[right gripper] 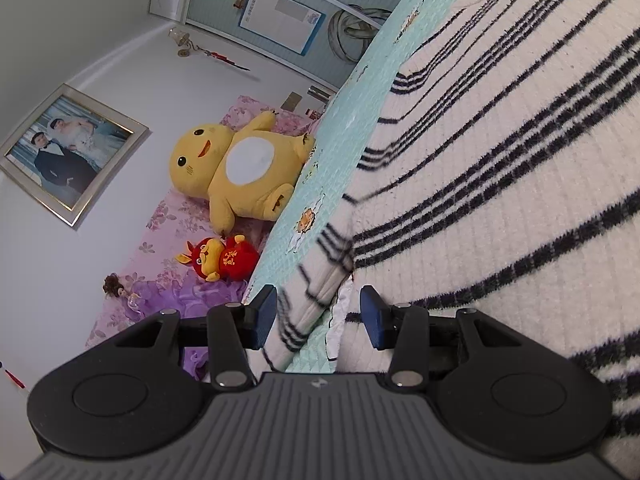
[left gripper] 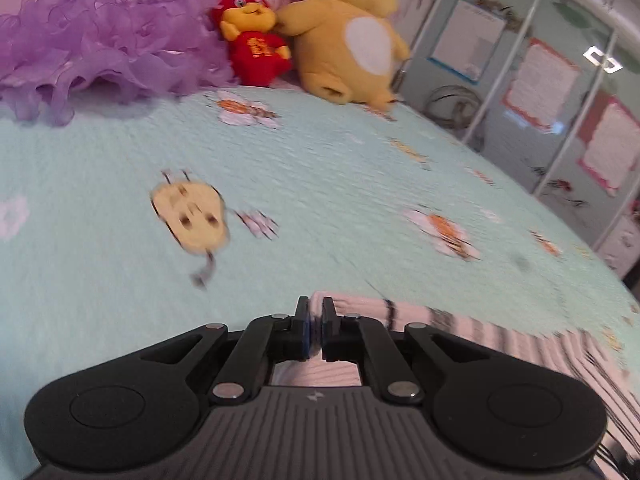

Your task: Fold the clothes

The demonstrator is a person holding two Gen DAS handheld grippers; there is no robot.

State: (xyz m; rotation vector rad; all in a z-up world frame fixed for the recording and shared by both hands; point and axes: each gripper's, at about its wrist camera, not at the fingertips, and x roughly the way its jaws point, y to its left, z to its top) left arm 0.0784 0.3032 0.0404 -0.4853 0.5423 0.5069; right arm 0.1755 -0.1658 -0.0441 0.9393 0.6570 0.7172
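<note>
While left hand-held gripper (left gripper: 315, 322) pinches striped sweater (left gripper: 460, 328) (corner), right (right gripper: 318, 316) gapes.

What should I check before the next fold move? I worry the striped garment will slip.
1. Left tool shut on the white knit garment with black stripes: ok; jaws closed with a thin edge of fabric between them.
2. Right tool gripping the garment: not ok; jaws stand apart, fabric edge between them but not pinched.
3. Garment lying flat: cannot tell; the left view is blurred and only part shows.
4. Pale green quilted bedspread ahead bare of clutter: ok.
5. Big yellow plush toy and small red plush toy apart from the garment: ok.
</note>
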